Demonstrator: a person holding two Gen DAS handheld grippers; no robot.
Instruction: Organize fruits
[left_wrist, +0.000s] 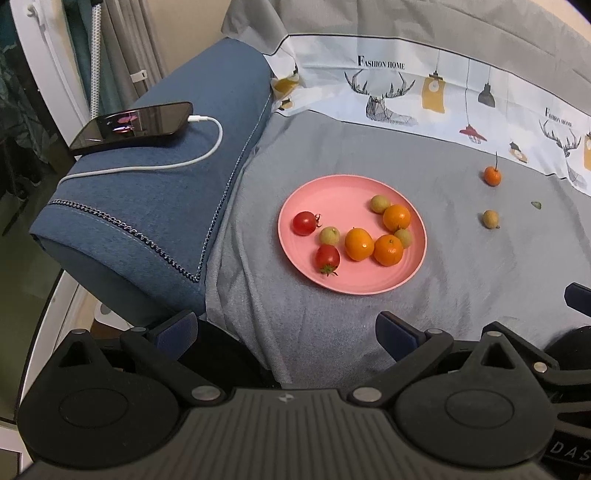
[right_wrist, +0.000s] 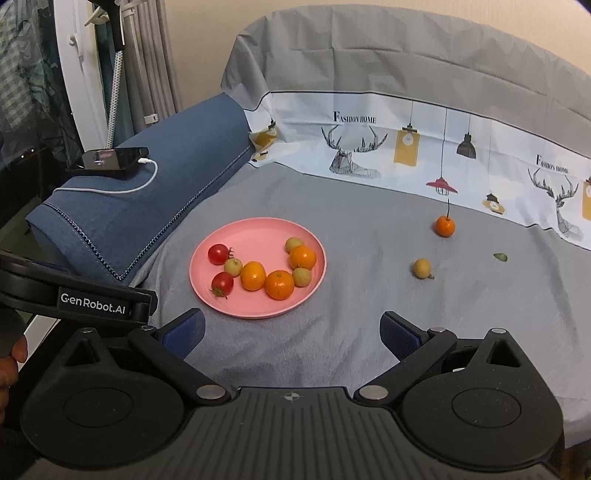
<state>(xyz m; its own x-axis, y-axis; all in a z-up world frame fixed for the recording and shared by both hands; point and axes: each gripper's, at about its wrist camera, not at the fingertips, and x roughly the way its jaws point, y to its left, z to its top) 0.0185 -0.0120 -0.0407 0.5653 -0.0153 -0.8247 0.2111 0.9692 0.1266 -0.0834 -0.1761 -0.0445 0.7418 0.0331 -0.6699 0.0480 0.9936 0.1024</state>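
Both grippers hang low over the near edge of the grey cloth (right_wrist: 369, 229), and neither one holds anything. The left gripper (left_wrist: 288, 328) has its fingers spread wide, with only cloth between them. The right gripper (right_wrist: 291, 328) is the same: blue pads far apart, nothing in the gap.

The pink plate (right_wrist: 236, 236) sits on the cloth well ahead of both sets of fingers, and I'll place everything off it. On the plate: two red tomatoes (right_wrist: 218, 254) on its left side, three oranges (right_wrist: 253, 275) curving across the middle and right, and three small pale green-yellow fruits (right_wrist: 233, 266) tucked in between, several of them touching. Off the plate, well to its right, a lone orange with a dark stem (right_wrist: 444, 226) sits up near the printed border (right_wrist: 406, 147), and a small yellowish fruit (right_wrist: 422, 268) lies a bit nearer, apart from it. Further right of those there's a tiny green scrap (right_wrist: 500, 257), too small to tell what it is.

Left of the plate is a blue cushion (right_wrist: 177, 173) with a phone (right_wrist: 114, 158) on top, plugged into a white cable (right_wrist: 147, 181). Nothing lies between the fingers and the plate.

In the right wrist view the left gripper's body cuts in at the left edge, and a bit of a hand (right_wrist: 11, 365) shows there, mostly cropped off.
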